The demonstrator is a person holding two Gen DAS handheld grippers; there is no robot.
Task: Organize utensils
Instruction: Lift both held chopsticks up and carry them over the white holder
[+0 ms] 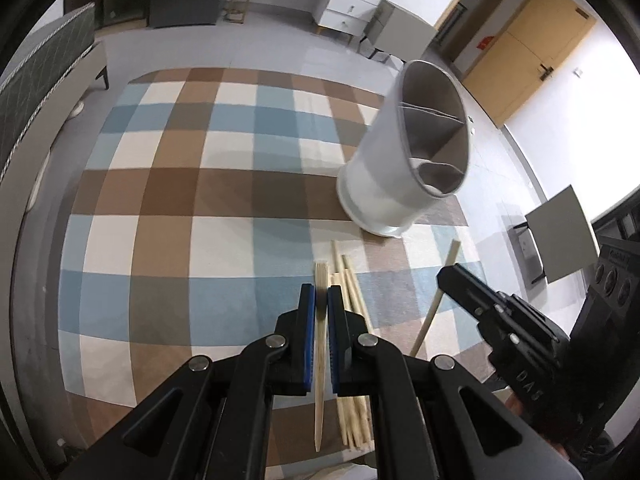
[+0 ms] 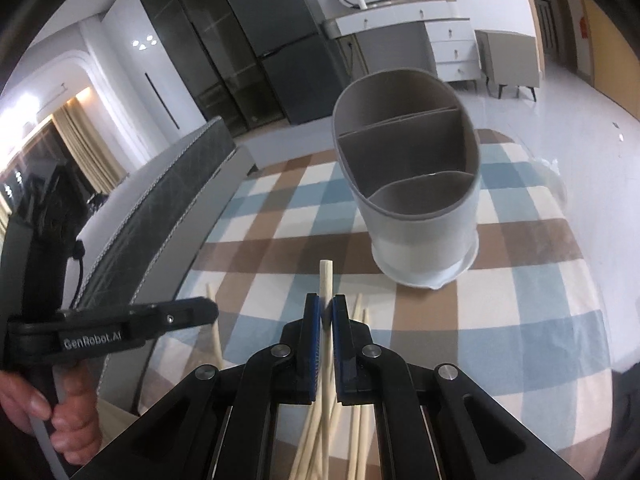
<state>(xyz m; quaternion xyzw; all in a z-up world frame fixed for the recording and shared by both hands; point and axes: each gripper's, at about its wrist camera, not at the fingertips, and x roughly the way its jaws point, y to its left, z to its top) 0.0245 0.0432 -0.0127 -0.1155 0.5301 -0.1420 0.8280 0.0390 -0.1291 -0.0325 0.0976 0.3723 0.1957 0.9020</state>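
A white utensil holder (image 1: 400, 164) with three grey-lined compartments stands on the checked tablecloth; it also shows in the right wrist view (image 2: 416, 216). My left gripper (image 1: 321, 300) is shut on one wooden chopstick (image 1: 320, 360), held above a loose pile of chopsticks (image 1: 352, 412). My right gripper (image 2: 326, 310) is shut on another chopstick (image 2: 326, 280), whose blunt end points toward the holder. More chopsticks (image 2: 360, 420) lie under it. The right gripper shows in the left wrist view (image 1: 452, 280), the left gripper in the right wrist view (image 2: 200, 310).
The round table's checked cloth (image 1: 180, 200) stretches left and beyond the holder. A padded bench (image 2: 160, 208) stands beside the table's left edge. Small side tables (image 1: 556, 236), a white dresser (image 2: 440, 40) and dark cabinets (image 2: 240, 40) stand around the room.
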